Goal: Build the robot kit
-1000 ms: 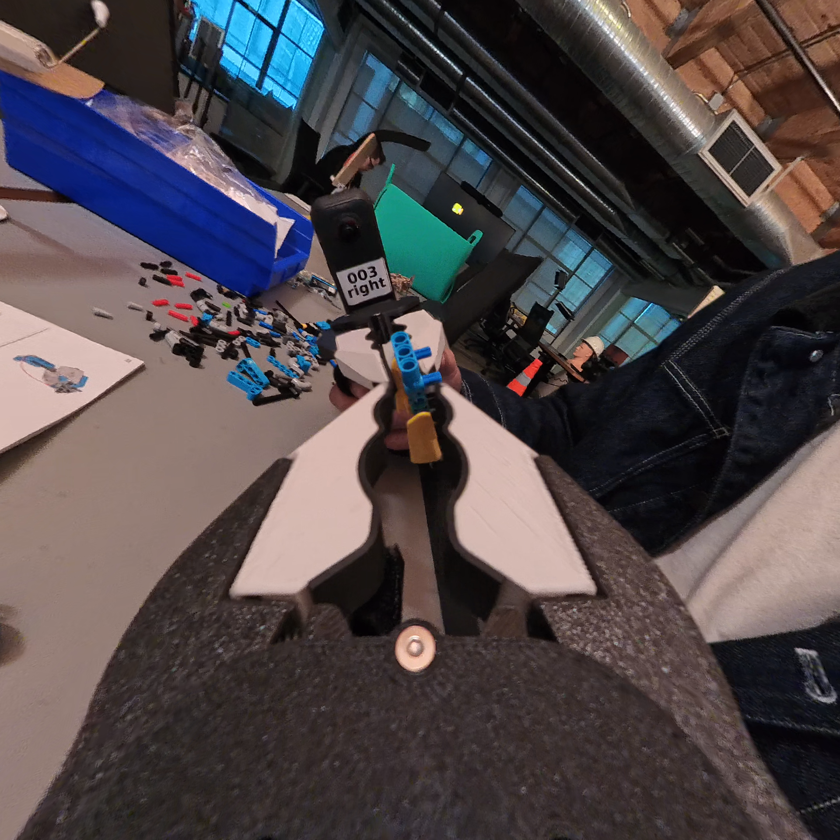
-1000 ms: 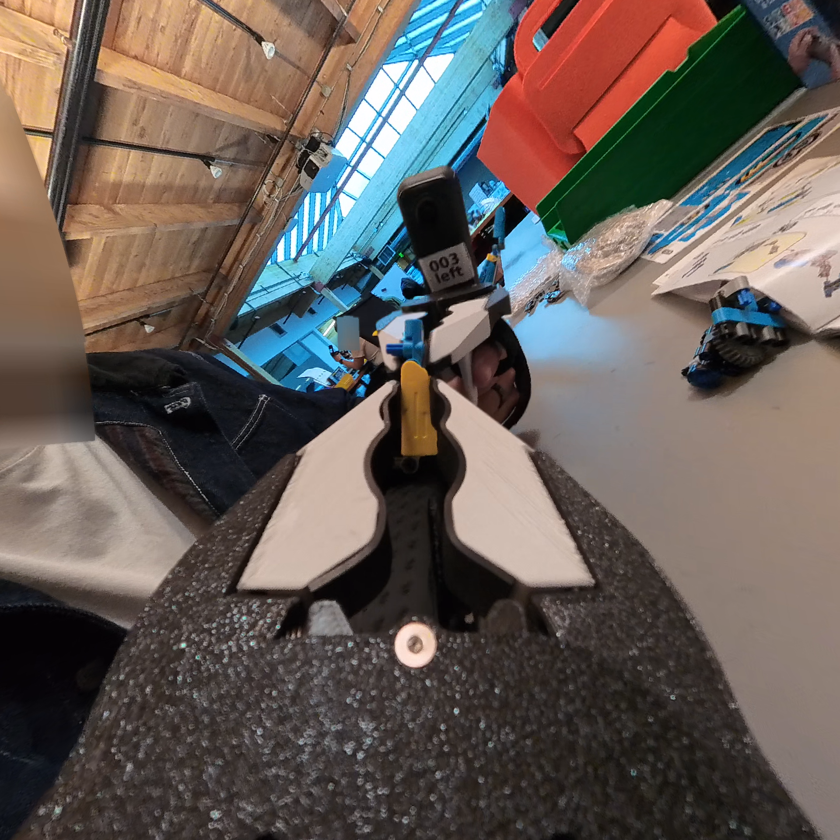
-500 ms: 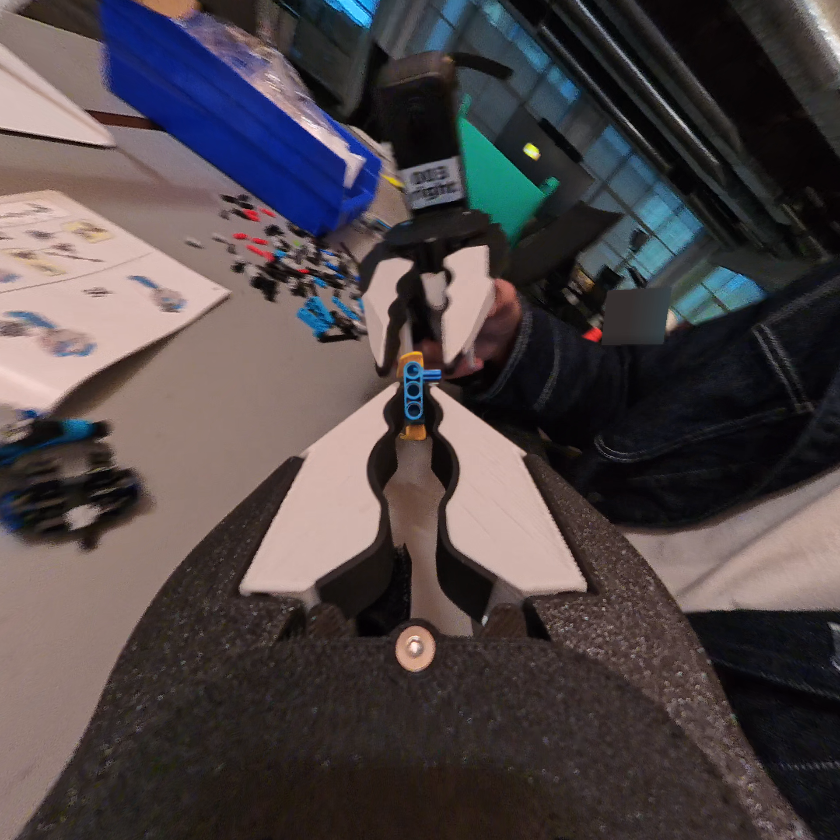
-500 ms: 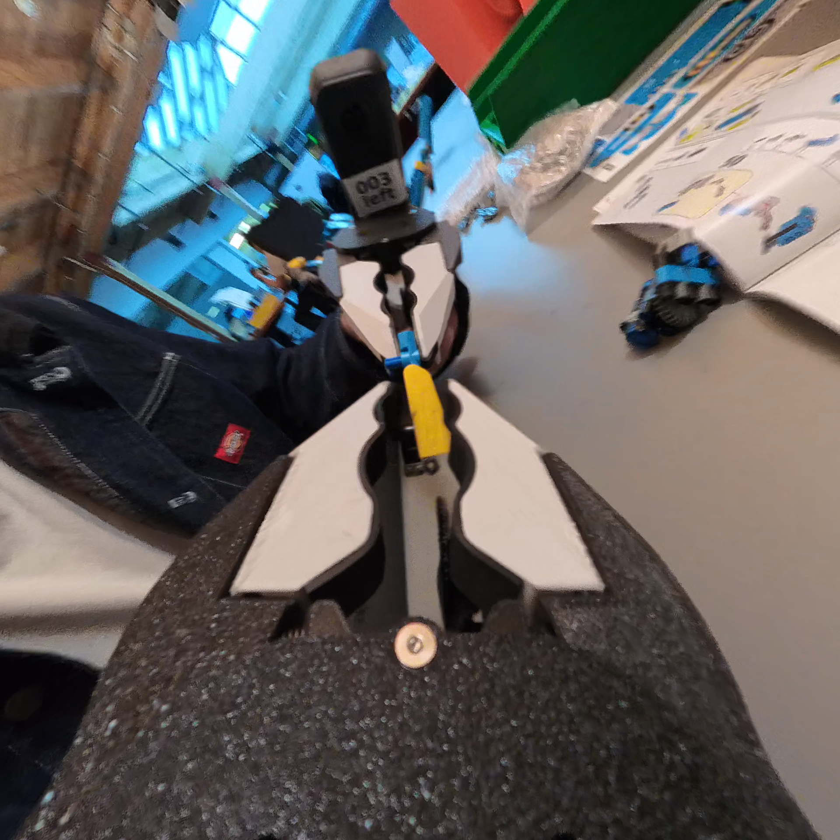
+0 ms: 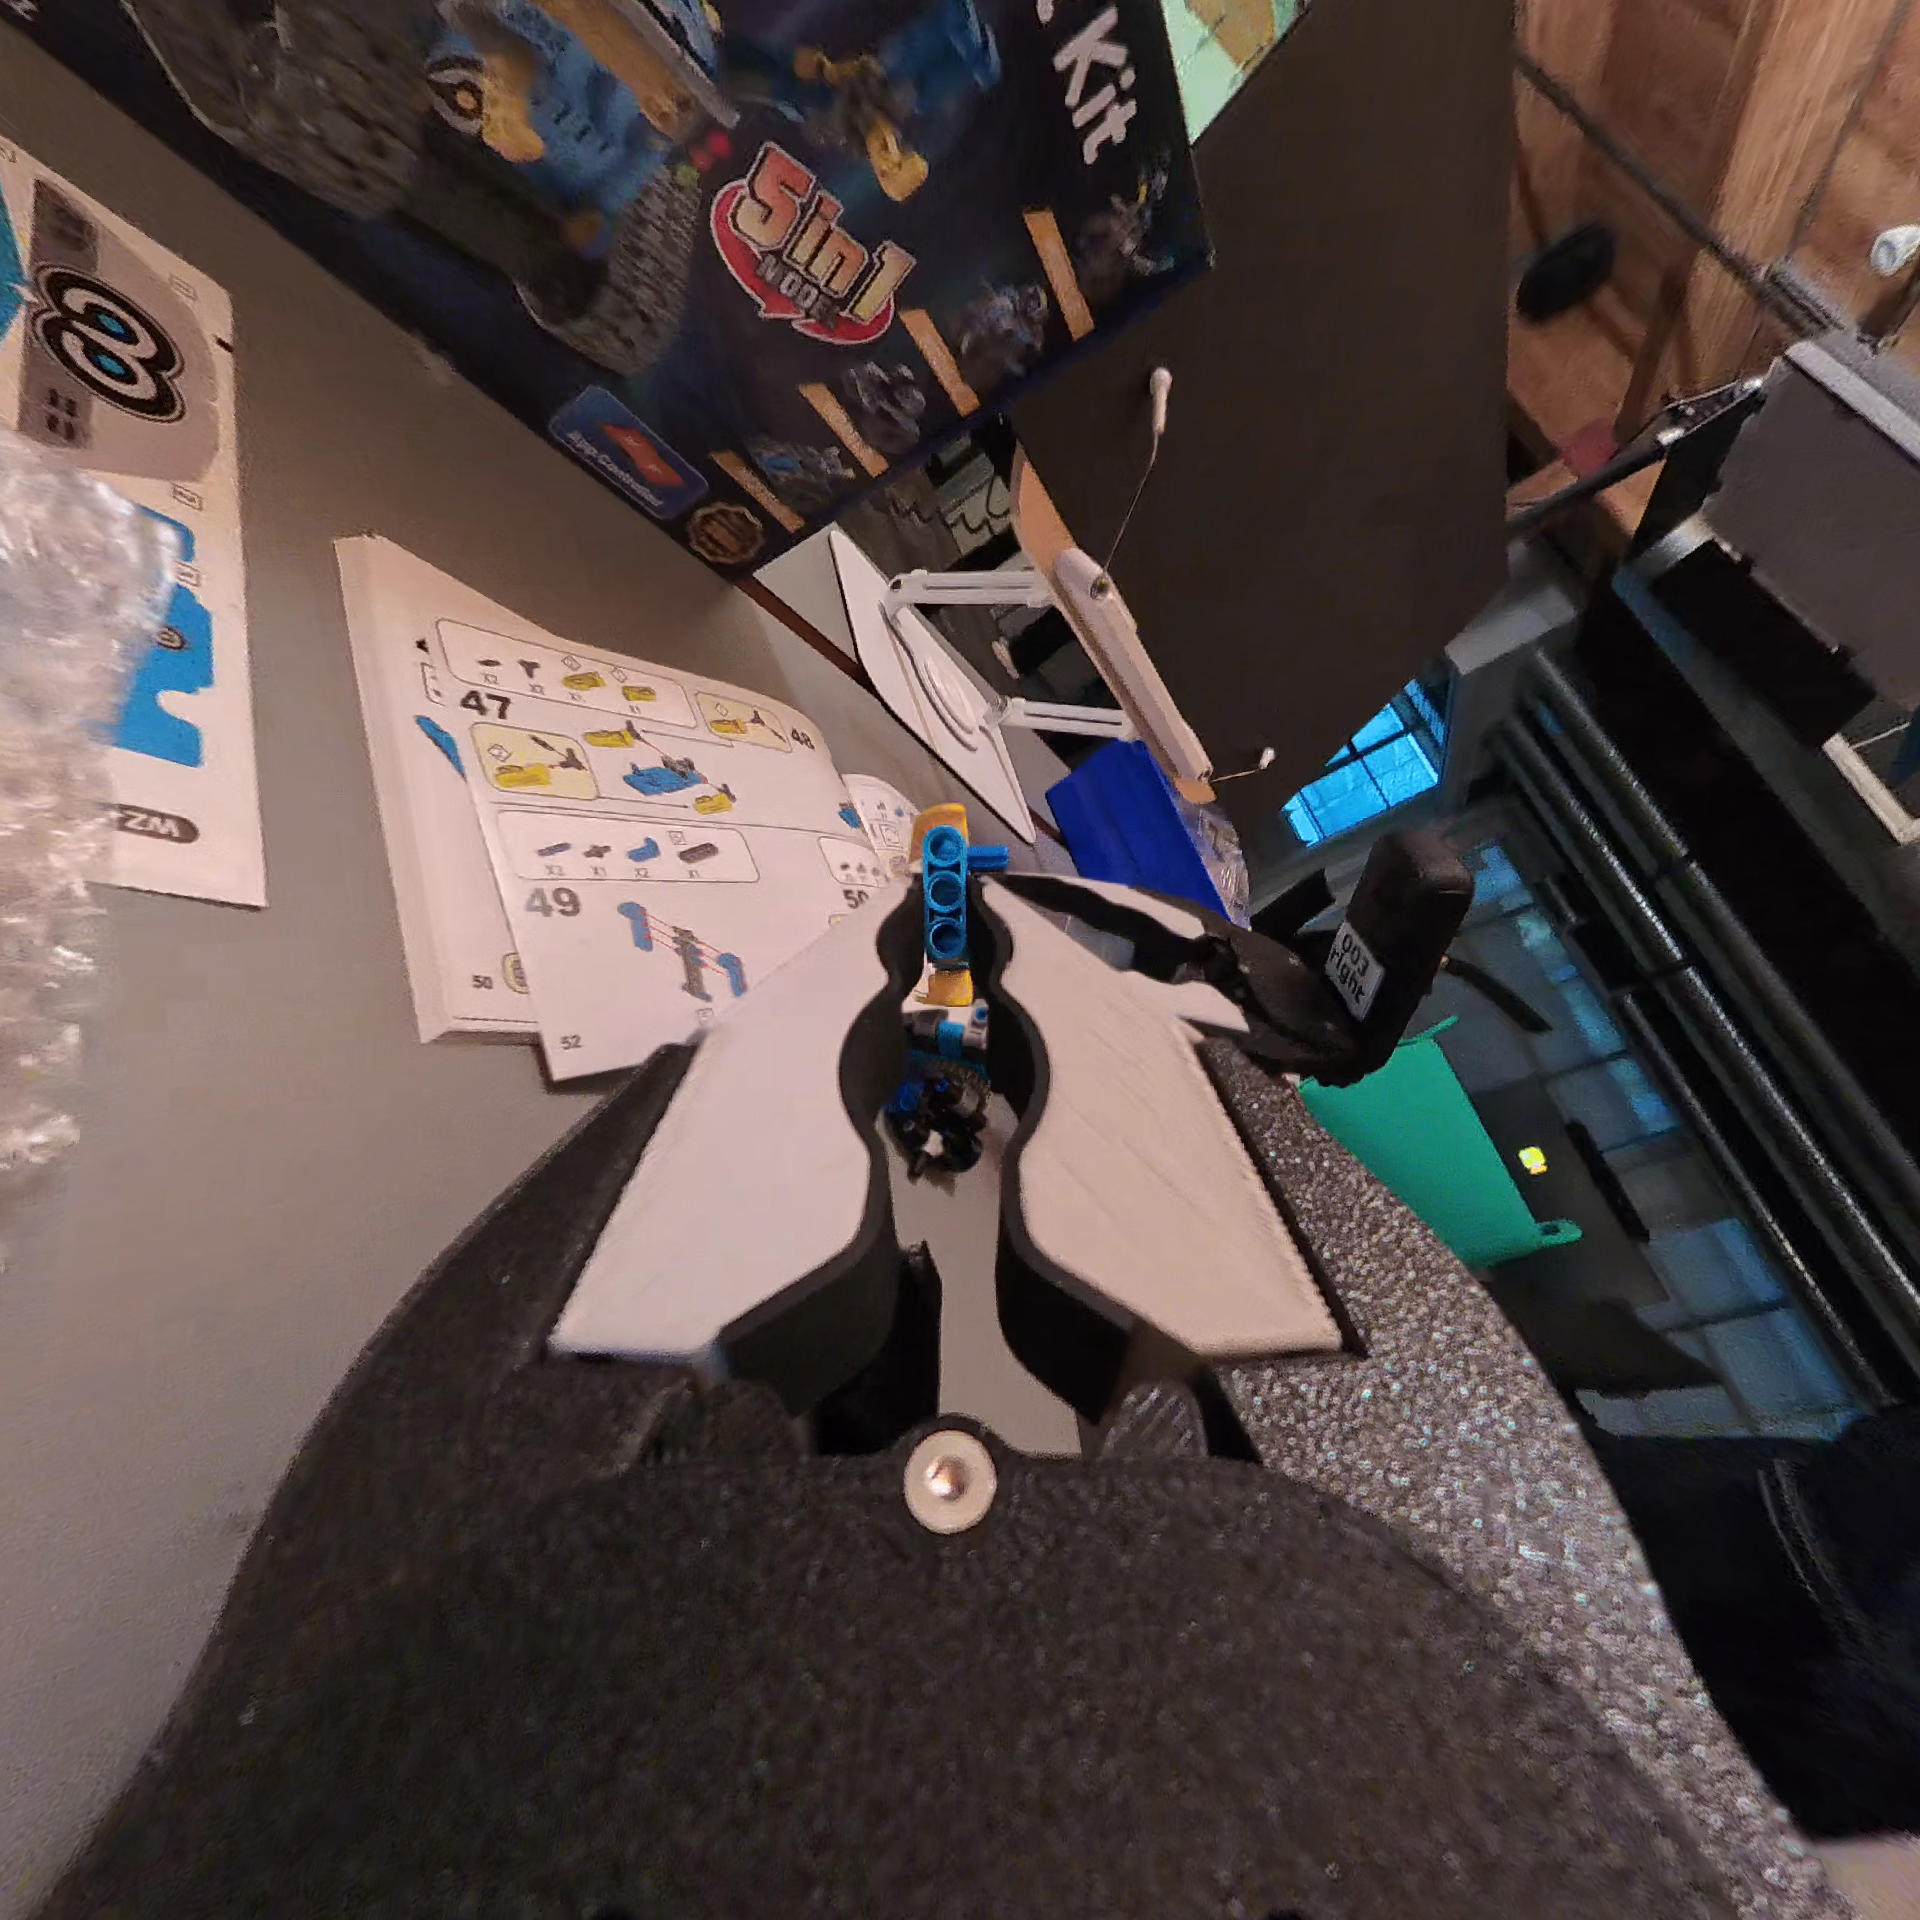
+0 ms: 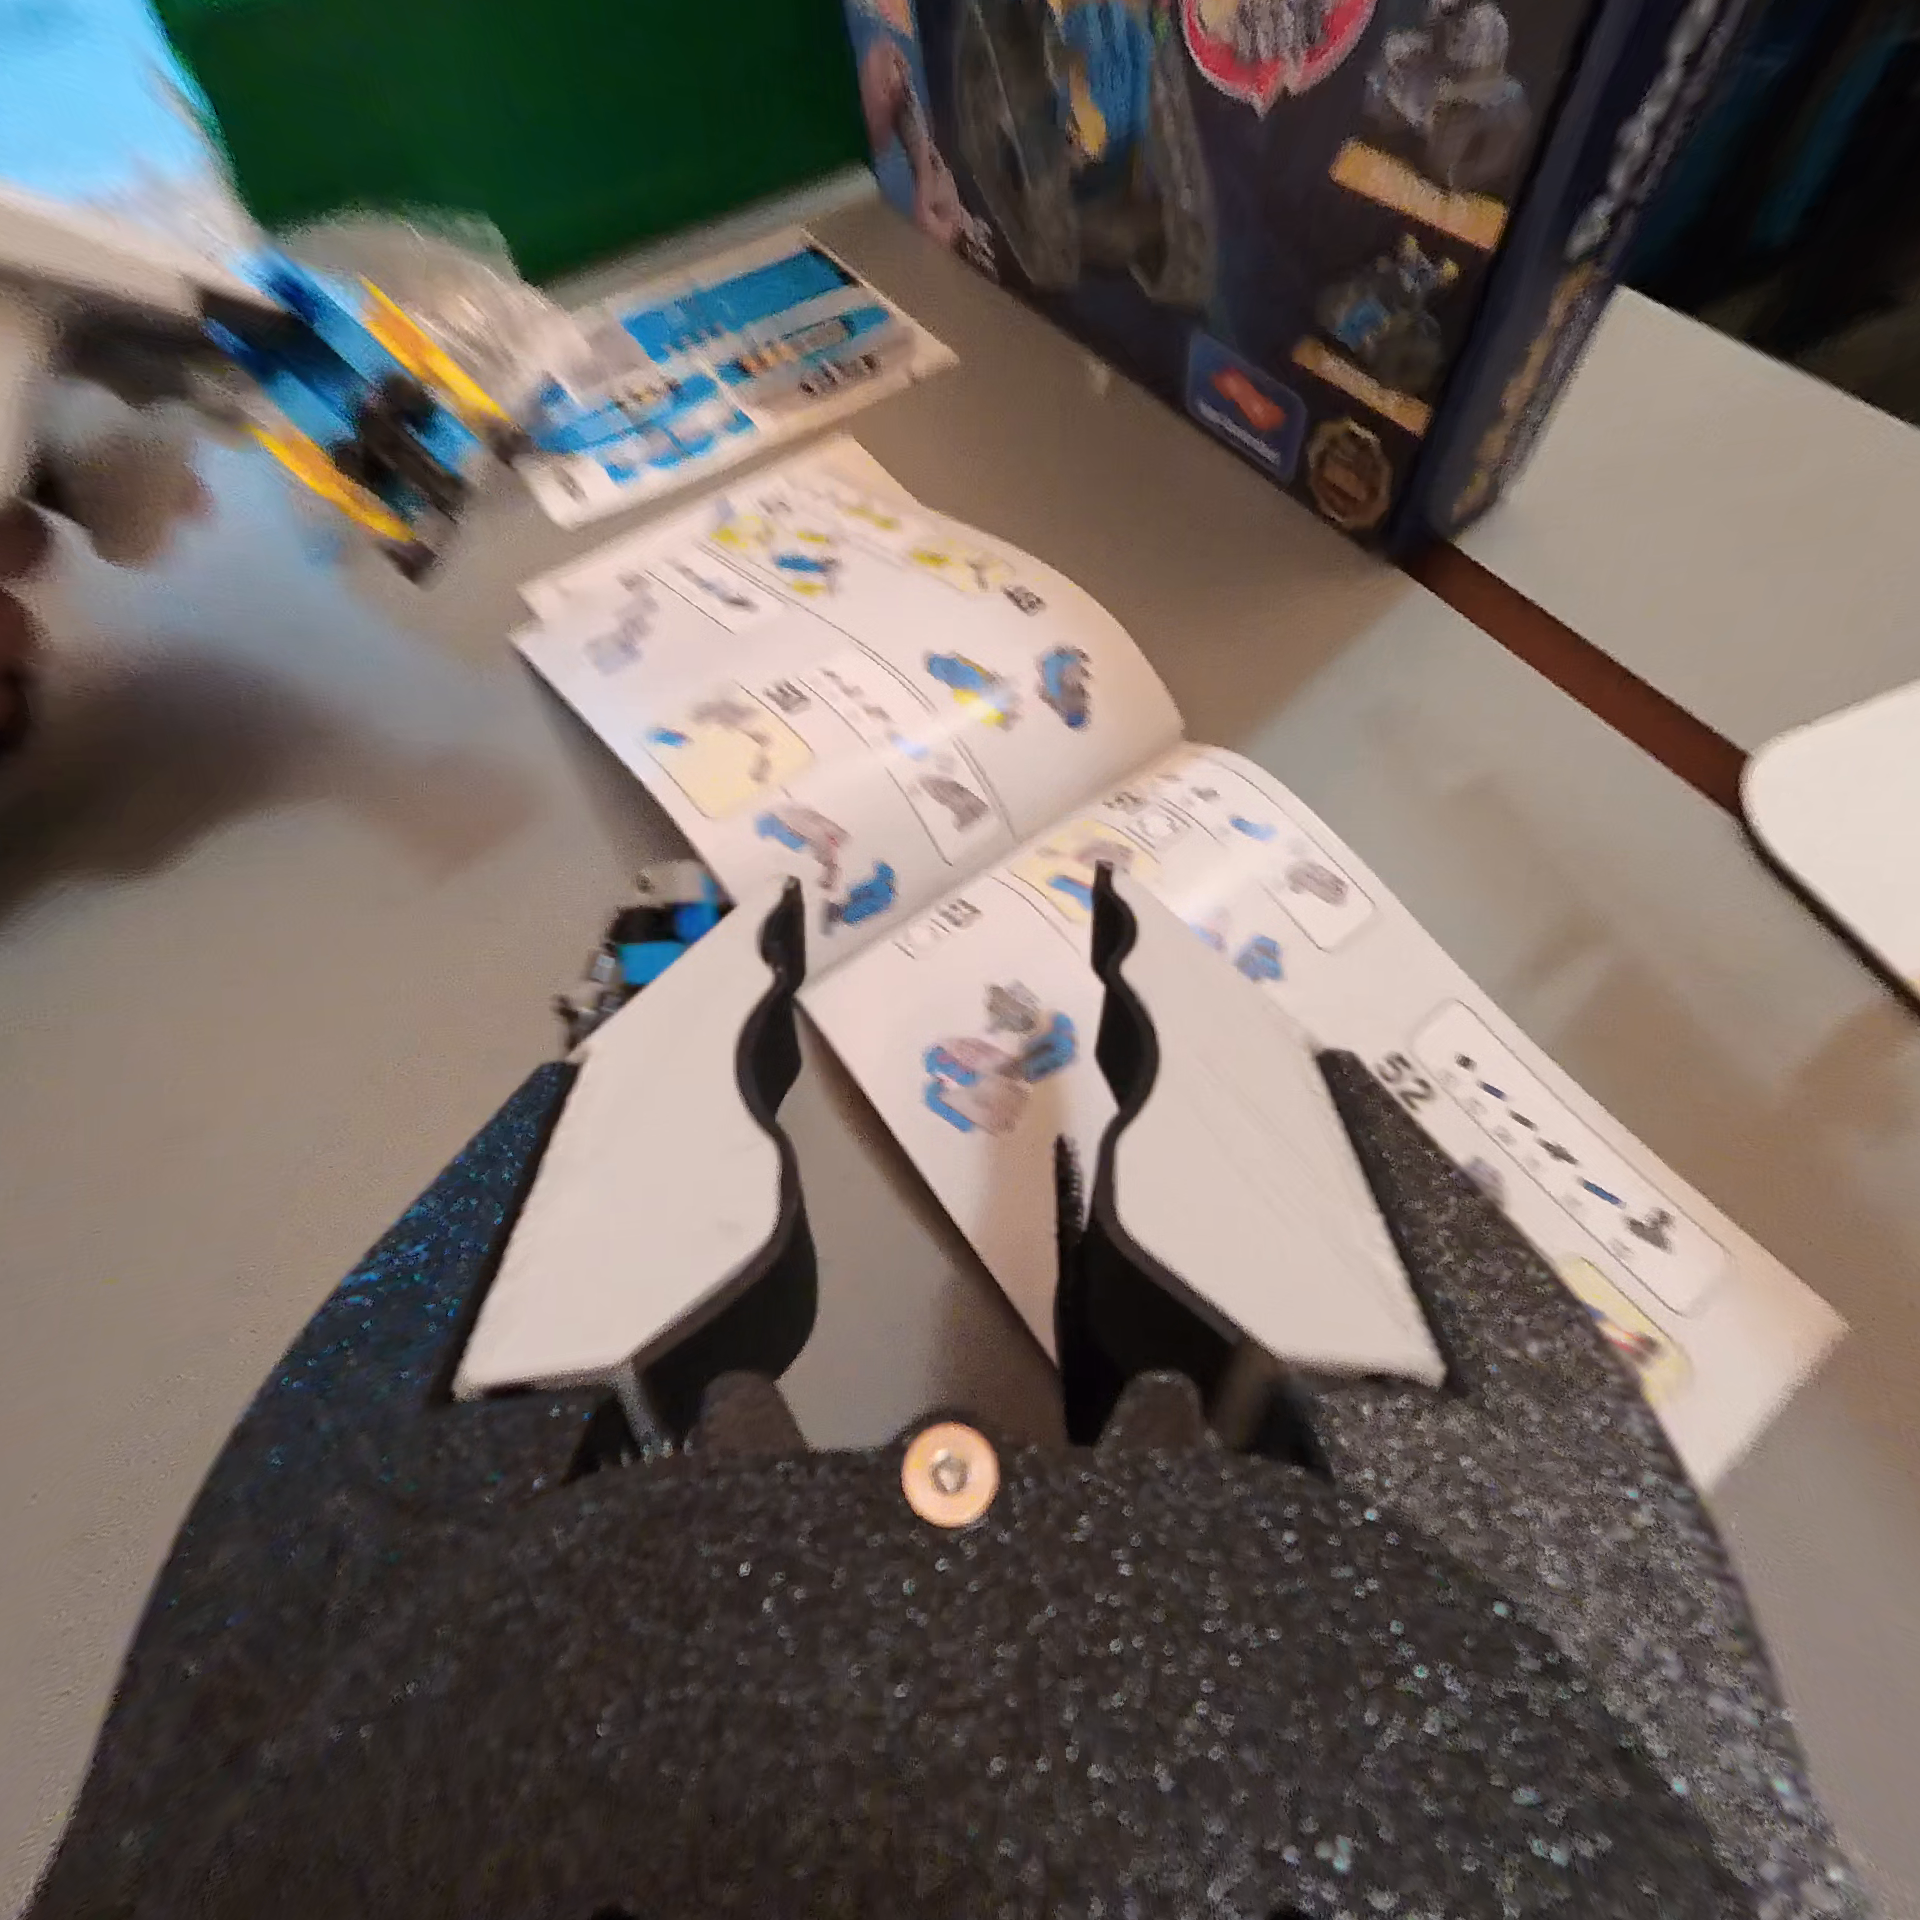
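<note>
My left gripper [image 5: 951, 920] is shut on a small blue-and-yellow brick assembly [image 5: 945, 883], held above the table with its blue beam sticking out past the fingertips. The assembly shows blurred at the upper left of the right wrist view [image 6: 343, 416]. My right gripper [image 6: 945, 888] is open and empty, low over an open instruction booklet [image 6: 935, 727]. It also shows in the left wrist view [image 5: 1195, 935], just right of the held assembly. A black-and-blue wheel assembly [image 6: 655, 935] lies on the table beside my right gripper's left finger, partly hidden by it.
A dark printed kit box [image 6: 1247, 208] stands at the table's back. A sticker sheet [image 5: 135, 520] and a clear plastic bag [image 5: 52, 779] lie to the left. A blue bin [image 5: 1132, 821], a green bin [image 5: 1434, 1143] and a white stand [image 5: 935, 675] are further off. The tips of one gripper are about 20 cm away from the tips of the other.
My right gripper has let go of the yellow piece, opened and swung down over the booklet. My left gripper kept the assembly and turned toward the booklet and box.
</note>
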The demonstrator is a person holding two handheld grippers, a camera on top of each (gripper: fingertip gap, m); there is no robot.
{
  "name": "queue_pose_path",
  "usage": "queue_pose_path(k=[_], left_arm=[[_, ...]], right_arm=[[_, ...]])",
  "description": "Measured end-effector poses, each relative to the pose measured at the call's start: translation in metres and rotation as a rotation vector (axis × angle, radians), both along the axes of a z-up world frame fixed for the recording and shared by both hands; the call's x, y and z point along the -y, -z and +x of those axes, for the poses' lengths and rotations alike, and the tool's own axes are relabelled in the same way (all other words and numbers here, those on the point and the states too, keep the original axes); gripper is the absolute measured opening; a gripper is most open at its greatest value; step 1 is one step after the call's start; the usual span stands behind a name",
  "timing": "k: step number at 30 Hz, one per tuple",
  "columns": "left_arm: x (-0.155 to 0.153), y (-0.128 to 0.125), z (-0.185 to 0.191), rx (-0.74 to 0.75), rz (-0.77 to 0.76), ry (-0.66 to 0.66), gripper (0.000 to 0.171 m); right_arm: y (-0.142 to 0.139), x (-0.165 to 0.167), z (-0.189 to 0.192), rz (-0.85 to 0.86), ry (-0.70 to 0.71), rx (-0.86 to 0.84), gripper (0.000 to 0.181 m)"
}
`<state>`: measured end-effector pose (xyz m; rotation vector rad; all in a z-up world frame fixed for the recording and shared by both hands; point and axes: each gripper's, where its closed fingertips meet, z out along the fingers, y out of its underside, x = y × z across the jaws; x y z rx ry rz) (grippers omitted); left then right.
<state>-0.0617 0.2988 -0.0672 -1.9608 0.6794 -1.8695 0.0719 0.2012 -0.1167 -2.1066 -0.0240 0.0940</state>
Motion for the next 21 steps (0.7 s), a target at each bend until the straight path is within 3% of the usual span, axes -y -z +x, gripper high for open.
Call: queue_pose_path(k=[5,15,21], left_arm=[[-0.002,0.007,0.003,-0.019,-0.011,0.009,0.007],[0.016,0.036,0.013,-0.114,-0.018,0.113,0.007],[0.027,0.037,0.016,-0.117,0.009,0.168,0.007]], right_arm=[[0.014,-0.003,0.000,-0.025,0.058,-0.127,0.058],[0.008,-0.003,0.004,0.064,0.043,-0.172,0.057],[0.008,-0.003,0.003,0.064,0.035,-0.186,0.057]])
